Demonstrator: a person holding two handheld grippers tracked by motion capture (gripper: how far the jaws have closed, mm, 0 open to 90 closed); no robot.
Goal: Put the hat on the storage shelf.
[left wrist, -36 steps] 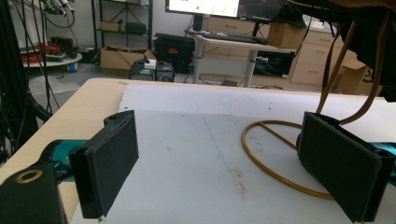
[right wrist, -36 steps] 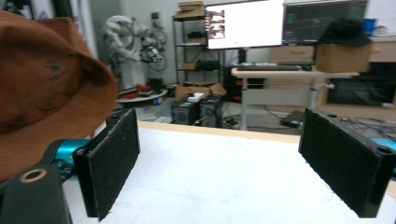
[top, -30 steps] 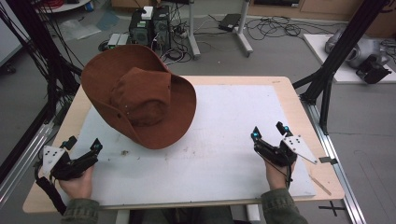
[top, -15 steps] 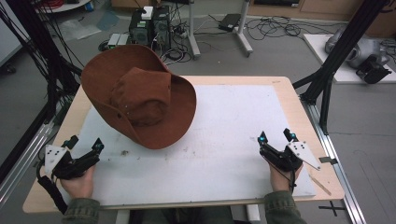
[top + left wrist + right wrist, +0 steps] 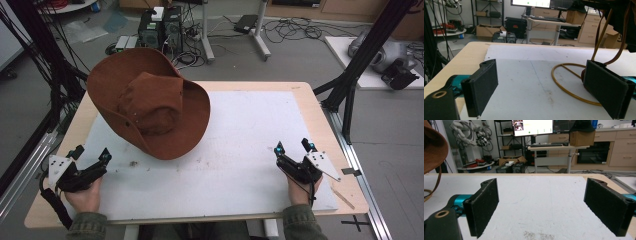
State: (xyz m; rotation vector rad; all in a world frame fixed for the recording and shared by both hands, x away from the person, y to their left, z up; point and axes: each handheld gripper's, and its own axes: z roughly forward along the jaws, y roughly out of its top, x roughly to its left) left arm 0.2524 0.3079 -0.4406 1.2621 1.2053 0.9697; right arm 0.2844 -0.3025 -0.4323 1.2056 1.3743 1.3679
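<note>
Two grippers with jaws spread wide, nothing between them, left gripper (image 5: pixel 90 156) at table's (image 5: pixel 260 86) near-left corner, right gripper (image 5: pixel 294 146) near-right, brown hat (image 5: pixel 150 107) propped crown-up at rear left of white mat (image 5: pixel 250 130), gold wire hoop (image 5: pixel 569 85) beneath it.

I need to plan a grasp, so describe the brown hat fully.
The hat is rust-brown, suede-like, with a wide curled brim and a creased crown. It sits tilted above the white mat at the table's far left, apparently on a gold wire stand with a ring base. A brown cord hangs from it. Neither gripper touches it.
</note>
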